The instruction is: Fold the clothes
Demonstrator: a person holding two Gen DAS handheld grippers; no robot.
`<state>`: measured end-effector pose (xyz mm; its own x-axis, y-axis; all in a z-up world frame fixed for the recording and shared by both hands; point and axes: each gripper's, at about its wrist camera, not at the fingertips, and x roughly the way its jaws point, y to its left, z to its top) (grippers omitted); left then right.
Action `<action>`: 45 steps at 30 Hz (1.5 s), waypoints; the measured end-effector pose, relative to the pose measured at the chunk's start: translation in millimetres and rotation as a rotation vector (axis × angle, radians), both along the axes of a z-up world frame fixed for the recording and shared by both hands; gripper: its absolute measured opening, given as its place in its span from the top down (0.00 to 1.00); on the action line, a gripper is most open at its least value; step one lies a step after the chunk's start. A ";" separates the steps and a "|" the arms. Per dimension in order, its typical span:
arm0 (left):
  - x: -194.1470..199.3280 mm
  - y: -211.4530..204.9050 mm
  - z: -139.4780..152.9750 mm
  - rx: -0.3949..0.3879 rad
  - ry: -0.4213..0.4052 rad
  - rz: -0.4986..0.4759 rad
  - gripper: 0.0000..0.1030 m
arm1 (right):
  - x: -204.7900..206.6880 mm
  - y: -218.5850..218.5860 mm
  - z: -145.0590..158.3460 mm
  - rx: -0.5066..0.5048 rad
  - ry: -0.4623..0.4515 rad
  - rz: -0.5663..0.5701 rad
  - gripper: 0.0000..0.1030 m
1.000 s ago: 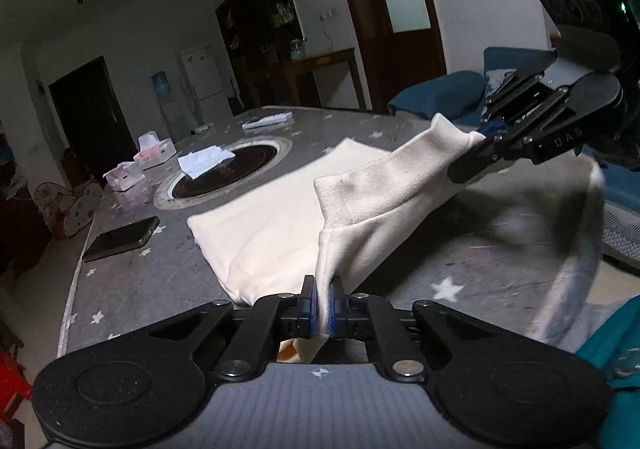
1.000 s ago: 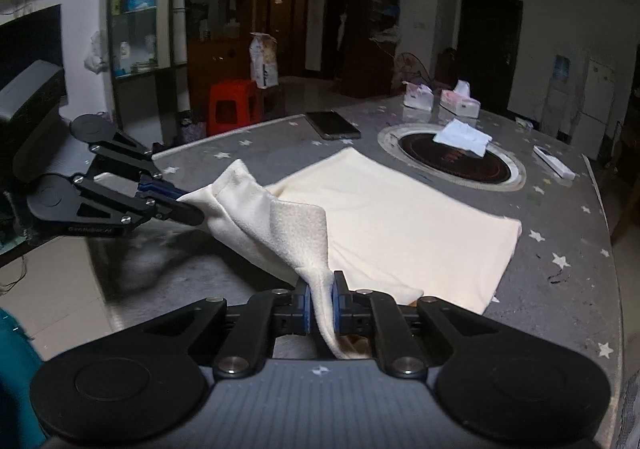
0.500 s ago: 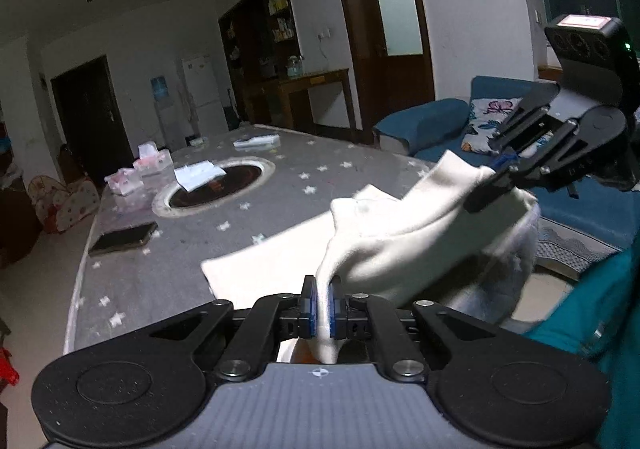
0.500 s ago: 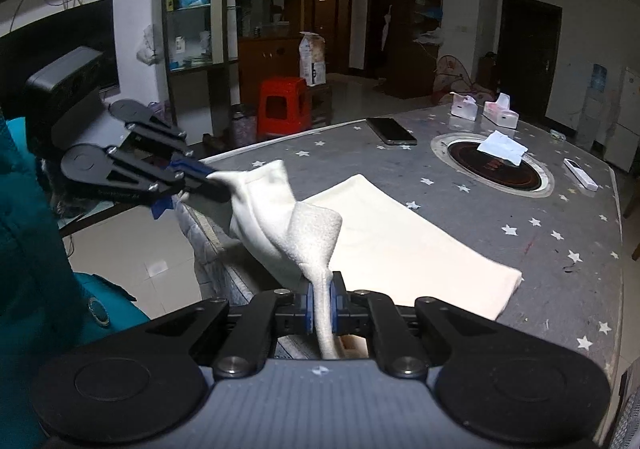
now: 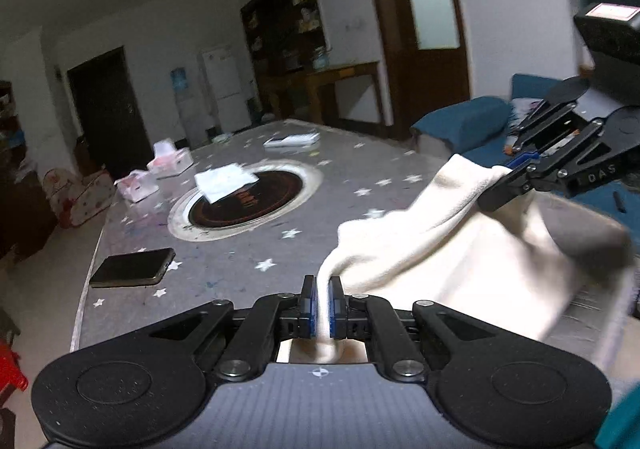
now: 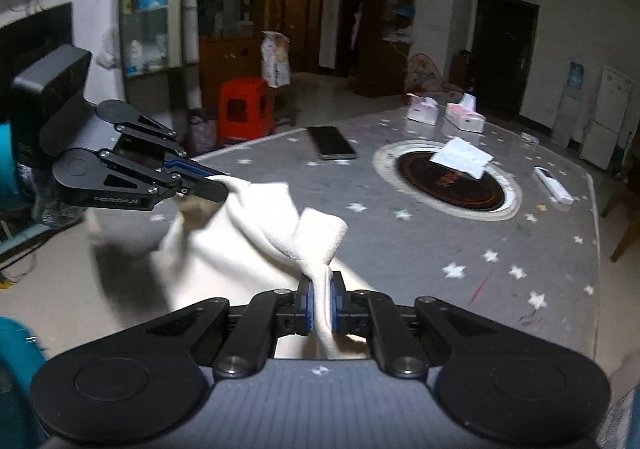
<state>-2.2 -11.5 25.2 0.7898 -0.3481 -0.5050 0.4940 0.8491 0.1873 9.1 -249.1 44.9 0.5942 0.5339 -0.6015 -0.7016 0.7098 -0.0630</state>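
A cream-white garment (image 5: 448, 261) hangs between my two grippers at the near edge of the grey star-patterned table (image 5: 248, 249). My left gripper (image 5: 322, 295) is shut on one edge of the cloth, which bunches between its blue pads. My right gripper (image 5: 496, 195) shows at the right of that view, shut on another edge. In the right wrist view the right gripper (image 6: 321, 299) pinches a twisted fold of the garment (image 6: 260, 233), and the left gripper (image 6: 218, 187) holds the cloth at the left. The lower part of the garment is blurred.
On the table lie a black phone (image 5: 132, 267), a round dark inset hob (image 5: 244, 199) with a white cloth (image 5: 224, 181) on it, tissue boxes (image 5: 168, 161) and a white remote (image 6: 554, 185). A red stool (image 6: 244, 109) and blue sofa (image 5: 460, 125) stand beyond.
Both grippers have drawn back from the table and risen a little, pulling the garment off the tabletop; the flat spread part no longer lies on the table.
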 end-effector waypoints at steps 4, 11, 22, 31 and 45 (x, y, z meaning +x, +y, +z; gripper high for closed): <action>43.5 -6.3 -25.8 0.017 0.032 0.076 0.94 | 49.2 9.3 -25.2 -0.024 0.025 -0.070 0.93; 75.0 -3.4 -62.9 0.016 0.099 0.215 0.90 | 78.5 9.9 -75.6 -0.009 0.057 -0.251 0.77; 43.1 -12.5 -33.3 -0.147 0.141 0.145 0.81 | 45.2 -9.4 -69.0 0.135 0.116 -0.319 0.77; 65.2 -27.6 -53.4 -0.150 0.219 0.161 0.81 | 49.5 -17.0 -73.0 0.140 0.126 -0.352 0.77; 80.3 -30.2 -52.6 -0.151 0.208 0.200 0.81 | 90.4 28.2 -84.4 0.100 0.153 -0.306 0.80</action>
<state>78.1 -41.7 -27.4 0.7355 -0.2796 -0.6171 0.3293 0.9436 -0.0351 99.6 -220.9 -39.5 0.6426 0.4062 -0.6496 -0.4518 0.8857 0.1068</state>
